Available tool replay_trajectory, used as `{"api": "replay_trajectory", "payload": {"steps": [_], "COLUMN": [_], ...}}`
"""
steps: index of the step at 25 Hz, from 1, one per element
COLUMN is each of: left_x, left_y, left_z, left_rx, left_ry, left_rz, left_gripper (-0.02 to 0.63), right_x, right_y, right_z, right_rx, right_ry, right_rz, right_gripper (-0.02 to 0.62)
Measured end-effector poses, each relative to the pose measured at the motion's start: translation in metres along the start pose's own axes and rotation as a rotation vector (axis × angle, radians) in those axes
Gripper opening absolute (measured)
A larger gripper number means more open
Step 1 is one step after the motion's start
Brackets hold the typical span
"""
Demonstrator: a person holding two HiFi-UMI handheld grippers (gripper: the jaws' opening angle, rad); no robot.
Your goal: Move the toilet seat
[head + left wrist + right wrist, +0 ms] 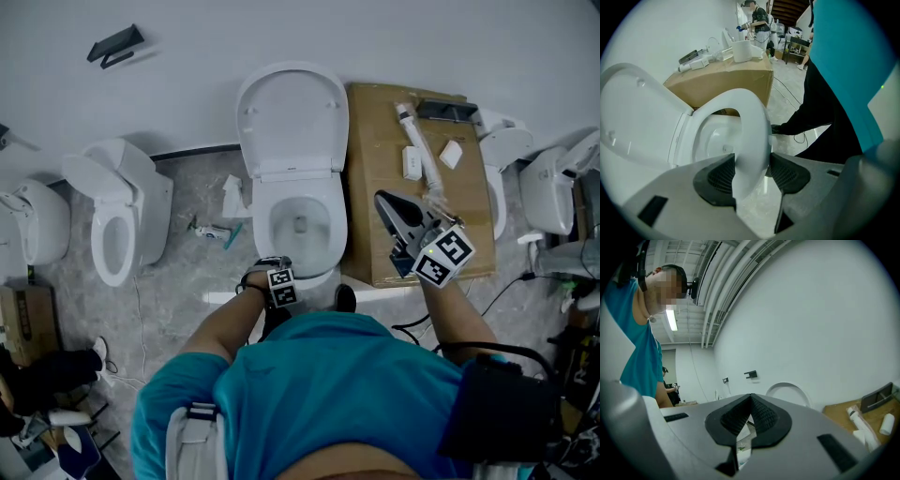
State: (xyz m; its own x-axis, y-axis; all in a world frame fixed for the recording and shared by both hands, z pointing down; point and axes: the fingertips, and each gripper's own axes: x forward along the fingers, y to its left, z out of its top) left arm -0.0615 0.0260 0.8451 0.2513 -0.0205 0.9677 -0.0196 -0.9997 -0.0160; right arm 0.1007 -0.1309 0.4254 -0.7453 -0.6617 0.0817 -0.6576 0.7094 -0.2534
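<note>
A white toilet (pixel 298 220) stands against the wall with its lid (pixel 291 112) raised. In the left gripper view the white seat ring (pixel 749 136) runs between the jaws of my left gripper (pixel 751 174). Both dark pads (pixel 719 176) press on the ring's front edge, and the ring is tilted up off the bowl (pixel 710 136). In the head view only the left gripper's marker cube (pixel 281 287) shows, at the toilet's front rim. My right gripper (pixel 398 217) hangs over the cardboard box, pointing level at the wall, jaws shut together with nothing between them.
A cardboard box (pixel 375 225) with tubes and small parts sits right of the toilet. Another toilet (pixel 117 220) stands at the left, and more white fixtures (pixel 548 192) at the right. Scraps (pixel 214 231) and cables (pixel 511 281) lie on the floor.
</note>
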Motion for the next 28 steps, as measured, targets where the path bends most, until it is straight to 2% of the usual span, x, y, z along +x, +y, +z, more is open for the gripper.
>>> {"api": "replay_trajectory", "payload": {"steps": [10,28], "left_x": [-0.029,-0.059], "left_y": [0.018,0.038], "left_z": [0.006,0.016], "left_rx": [-0.057,-0.078], "left_ry": [-0.059,-0.114], "left_rz": [0.042,0.103], "left_gripper": [0.23,0.198], "right_x": [0.001,-0.004], "right_y": [0.002,0.001], "right_z": [0.017,0.037], "right_rx": [-0.018,-0.04], "right_ry": [-0.023,-0.051], "right_rz": [0.003,-0.005], "right_gripper": [-0.002,-0.002]}}
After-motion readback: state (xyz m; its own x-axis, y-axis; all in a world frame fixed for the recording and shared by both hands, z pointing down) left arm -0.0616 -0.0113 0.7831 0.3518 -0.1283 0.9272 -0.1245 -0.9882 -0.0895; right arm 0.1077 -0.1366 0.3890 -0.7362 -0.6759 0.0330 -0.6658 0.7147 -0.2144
